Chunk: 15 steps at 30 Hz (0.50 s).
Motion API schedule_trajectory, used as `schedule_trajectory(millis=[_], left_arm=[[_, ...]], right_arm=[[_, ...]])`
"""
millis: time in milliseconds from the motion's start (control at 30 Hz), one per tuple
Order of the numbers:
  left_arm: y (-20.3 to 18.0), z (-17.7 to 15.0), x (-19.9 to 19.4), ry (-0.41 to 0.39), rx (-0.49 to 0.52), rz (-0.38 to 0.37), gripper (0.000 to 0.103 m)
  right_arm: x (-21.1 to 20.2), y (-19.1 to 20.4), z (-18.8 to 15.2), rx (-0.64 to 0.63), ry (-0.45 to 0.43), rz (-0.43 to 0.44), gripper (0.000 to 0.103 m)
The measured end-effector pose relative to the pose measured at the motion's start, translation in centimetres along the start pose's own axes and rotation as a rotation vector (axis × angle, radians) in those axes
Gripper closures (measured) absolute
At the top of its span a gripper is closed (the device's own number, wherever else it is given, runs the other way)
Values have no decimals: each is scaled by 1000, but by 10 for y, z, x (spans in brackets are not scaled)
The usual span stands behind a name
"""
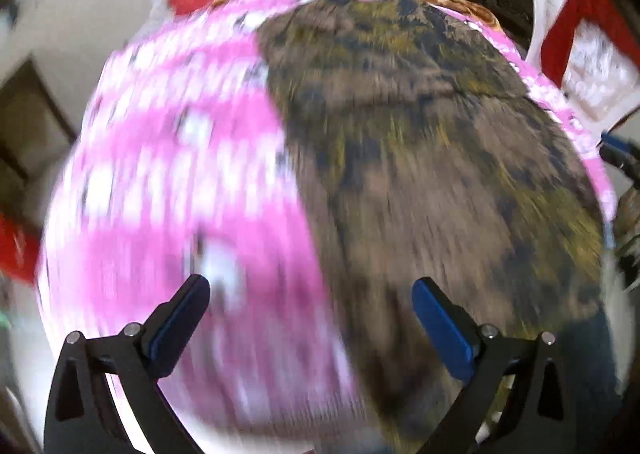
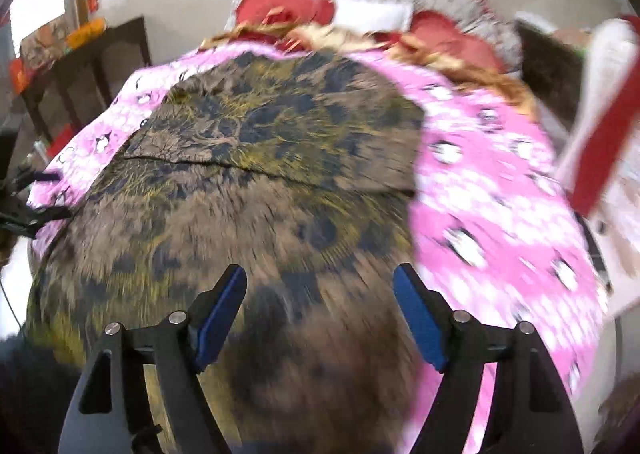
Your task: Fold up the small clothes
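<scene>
Pointing steeply down, the left gripper (image 1: 310, 314) and right gripper (image 2: 320, 306) both hang released above the bed, jaws spread wide with nothing between their blue pads (image 2: 218, 318). Below them a brown garment (image 2: 256, 158) with dark and yellow print lies flat, one fold crease across it, on a pink penguin-patterned sheet (image 2: 492, 214). Motion blur smears the cloth.

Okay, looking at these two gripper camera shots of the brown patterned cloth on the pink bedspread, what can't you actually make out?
- Left wrist view: motion blur smears the pink bedspread print.
- Both views: the brown cloth near edge is hidden behind the right gripper and left gripper.
- Right wrist view: garment type unclear.
</scene>
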<state>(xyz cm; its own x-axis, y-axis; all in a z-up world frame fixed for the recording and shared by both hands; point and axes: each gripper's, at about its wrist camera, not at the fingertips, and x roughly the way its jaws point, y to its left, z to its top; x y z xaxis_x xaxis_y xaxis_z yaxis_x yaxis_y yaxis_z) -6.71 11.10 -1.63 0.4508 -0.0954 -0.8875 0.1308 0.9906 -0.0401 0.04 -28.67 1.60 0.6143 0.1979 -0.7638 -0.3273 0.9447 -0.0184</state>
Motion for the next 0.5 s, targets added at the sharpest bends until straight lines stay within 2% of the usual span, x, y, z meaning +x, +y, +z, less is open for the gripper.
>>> schedule_trajectory(millis=[133, 233, 300, 367, 433, 500], left_arm=[[-17, -53, -16, 61, -101, -169, 1], [-28, -71, -22, 68, -128, -160, 1], [-22, -81, -17, 108, -208, -223, 1], [-19, -91, -9, 158, -261, -252, 12], [-23, -92, -6, 158, -269, -254, 21], [-29, -87, -8, 137, -259, -272, 21]], right_arm=[[-33, -8, -49, 86, -47, -32, 34], [-46, -9, -67, 130, -69, -34, 34], [-53, -7, -75, 138, -92, -48, 34], [-60, -4, -81, 129, -112, -48, 34], [-63, -2, -85, 117, -124, -56, 34], [-64, -6, -88, 131, -124, -67, 34]])
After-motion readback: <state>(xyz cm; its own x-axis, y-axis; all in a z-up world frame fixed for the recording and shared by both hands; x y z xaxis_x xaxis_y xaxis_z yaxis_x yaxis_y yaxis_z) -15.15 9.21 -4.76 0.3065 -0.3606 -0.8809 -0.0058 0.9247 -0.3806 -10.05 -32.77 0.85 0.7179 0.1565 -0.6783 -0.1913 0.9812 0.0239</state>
